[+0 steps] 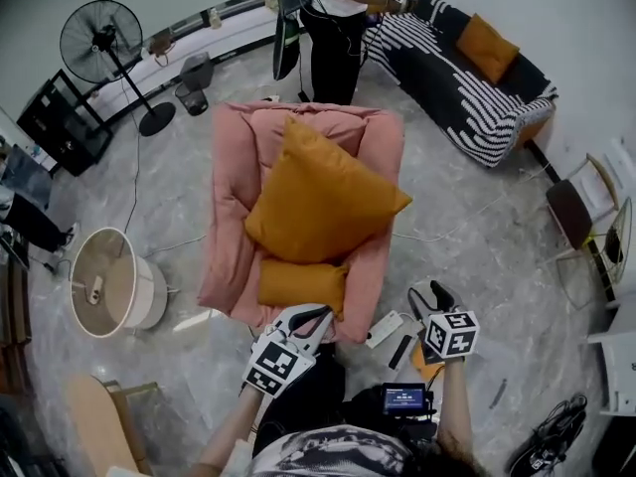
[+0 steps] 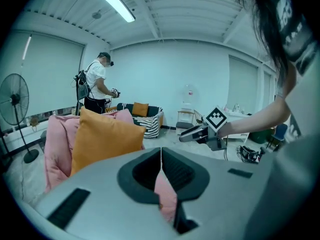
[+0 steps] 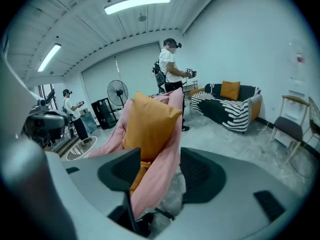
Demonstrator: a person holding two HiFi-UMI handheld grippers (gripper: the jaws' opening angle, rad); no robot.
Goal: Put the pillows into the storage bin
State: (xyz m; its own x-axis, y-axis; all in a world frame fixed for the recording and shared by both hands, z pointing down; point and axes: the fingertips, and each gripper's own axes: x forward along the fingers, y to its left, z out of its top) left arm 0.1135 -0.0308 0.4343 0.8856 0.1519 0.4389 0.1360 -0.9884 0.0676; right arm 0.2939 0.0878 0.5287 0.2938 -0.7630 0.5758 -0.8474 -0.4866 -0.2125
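Jaws of left gripper (image 1: 313,318): closed tip to tip, clamping nothing; pink chair (image 1: 234,187) visible behind them. Points at the chair's near edge, just short of the small orange pillow (image 1: 301,283). Jaws of right gripper (image 1: 433,296): well apart, holding nothing, touching nothing. Hovers beside the chair's right side, clear of both pillows. Large orange pillow (image 1: 323,202): propped on the chair, above the small one, ahead of both grippers. Round bin (image 1: 151,296): on the floor left of the chair, apart from it.
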